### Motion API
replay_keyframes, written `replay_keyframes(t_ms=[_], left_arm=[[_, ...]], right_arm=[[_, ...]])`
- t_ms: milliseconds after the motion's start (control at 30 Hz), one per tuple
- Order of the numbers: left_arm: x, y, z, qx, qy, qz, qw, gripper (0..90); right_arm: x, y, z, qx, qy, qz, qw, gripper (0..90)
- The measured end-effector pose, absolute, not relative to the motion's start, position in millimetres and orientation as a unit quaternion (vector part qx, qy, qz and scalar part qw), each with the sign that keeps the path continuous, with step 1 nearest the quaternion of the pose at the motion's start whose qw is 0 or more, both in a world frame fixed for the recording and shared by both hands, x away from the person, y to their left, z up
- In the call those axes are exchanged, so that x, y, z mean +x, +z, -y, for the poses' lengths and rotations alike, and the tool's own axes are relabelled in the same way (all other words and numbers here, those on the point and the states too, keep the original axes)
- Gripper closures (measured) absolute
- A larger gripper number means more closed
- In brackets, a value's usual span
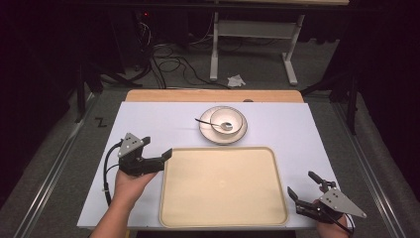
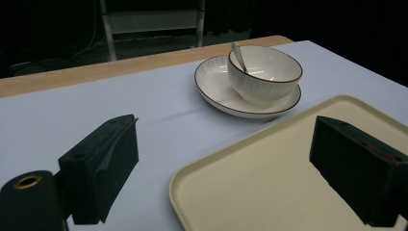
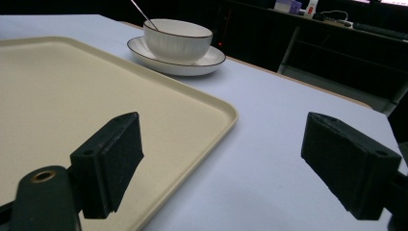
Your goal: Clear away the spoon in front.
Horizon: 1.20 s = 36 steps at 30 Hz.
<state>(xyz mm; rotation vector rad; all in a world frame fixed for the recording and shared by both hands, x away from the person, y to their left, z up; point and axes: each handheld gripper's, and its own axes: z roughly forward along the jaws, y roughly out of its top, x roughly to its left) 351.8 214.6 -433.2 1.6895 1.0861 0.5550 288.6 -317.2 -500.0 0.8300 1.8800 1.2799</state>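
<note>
While both grippers stand empty with jaws wide, the tray (image 1: 223, 186) lies flat on the tabletop (image 1: 148, 124) between them, its long axis running left to right across the high view and its near edge close to the person's side. At the tray's far-left corner, the left gripper (image 1: 166, 154) points toward the tray's right; the right gripper (image 1: 301, 187) sits off the near-right corner, pointing toward the far side. Just beyond the tray's far edge a bowl (image 1: 227, 122) sits on a plate (image 1: 205, 130), with a spoon (image 1: 208, 123) in it, handle pointing left. No writing can be read on the tray or dishes.
</note>
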Motion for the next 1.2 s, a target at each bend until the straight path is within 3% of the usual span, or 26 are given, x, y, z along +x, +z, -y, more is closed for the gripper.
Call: replay_keyframes(t_ms=[1200], left_arm=[[450, -417, -158, 0.717, 0.182, -0.46, 0.491, 16.1]], right_arm=[[284, -501, 317, 0.32, 0.495, -0.725, 0.356, 15.4]])
